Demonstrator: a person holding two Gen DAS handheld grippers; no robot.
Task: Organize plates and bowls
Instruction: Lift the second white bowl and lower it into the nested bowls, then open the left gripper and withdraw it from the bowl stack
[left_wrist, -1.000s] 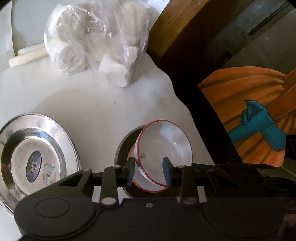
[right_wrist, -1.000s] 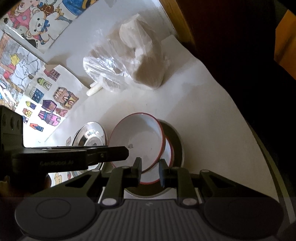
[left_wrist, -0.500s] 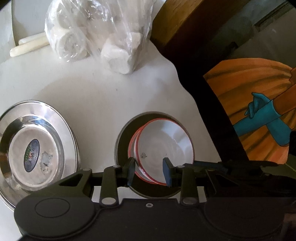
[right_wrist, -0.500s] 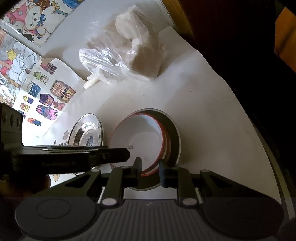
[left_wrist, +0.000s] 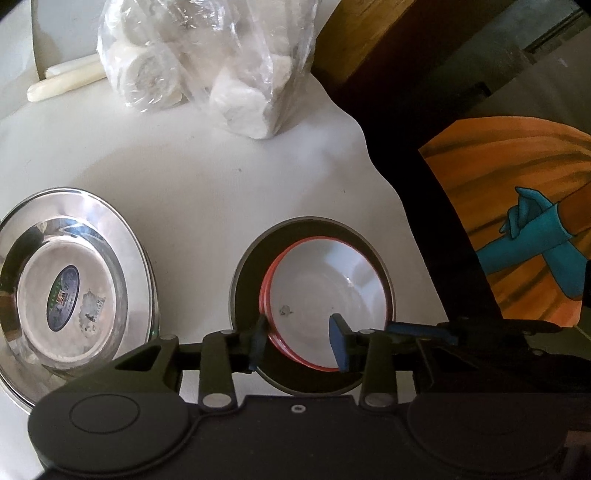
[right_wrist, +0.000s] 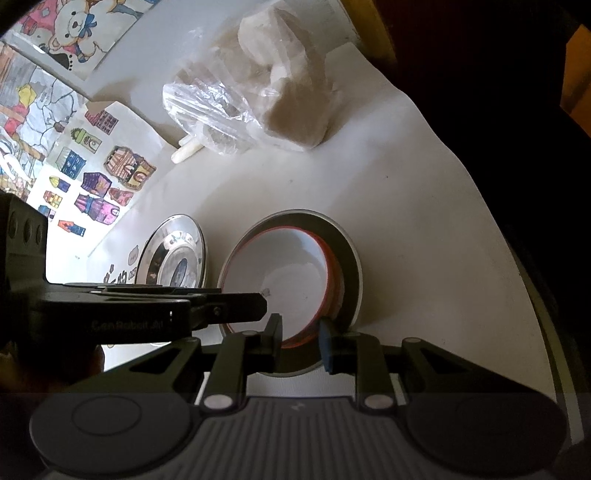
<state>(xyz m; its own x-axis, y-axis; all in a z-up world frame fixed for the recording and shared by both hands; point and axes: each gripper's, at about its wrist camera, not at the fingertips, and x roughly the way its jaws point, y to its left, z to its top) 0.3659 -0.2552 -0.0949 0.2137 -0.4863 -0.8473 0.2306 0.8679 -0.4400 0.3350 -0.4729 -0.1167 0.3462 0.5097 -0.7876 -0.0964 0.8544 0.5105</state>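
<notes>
Tilted up a second ago, the top white bowl (left_wrist: 325, 291) is now lying flat, nested on the other red-rimmed bowls inside the dark plate (left_wrist: 243, 273) near the table edge (left_wrist: 384, 192). The left gripper (left_wrist: 298, 341) is straddling the stack's near rim, its jaws just having been opening, and the pads are looking clear of the rim. The right gripper (right_wrist: 300, 341) is sitting over the opposite rim with only a narrow gap; I cannot tell whether it is still pinching. If it is lifting away while gripping, the bowl could be tipping back out. The steel plate (left_wrist: 70, 295) is waiting well apart, to the left beside a plastic bag (left_wrist: 207, 62).
</notes>
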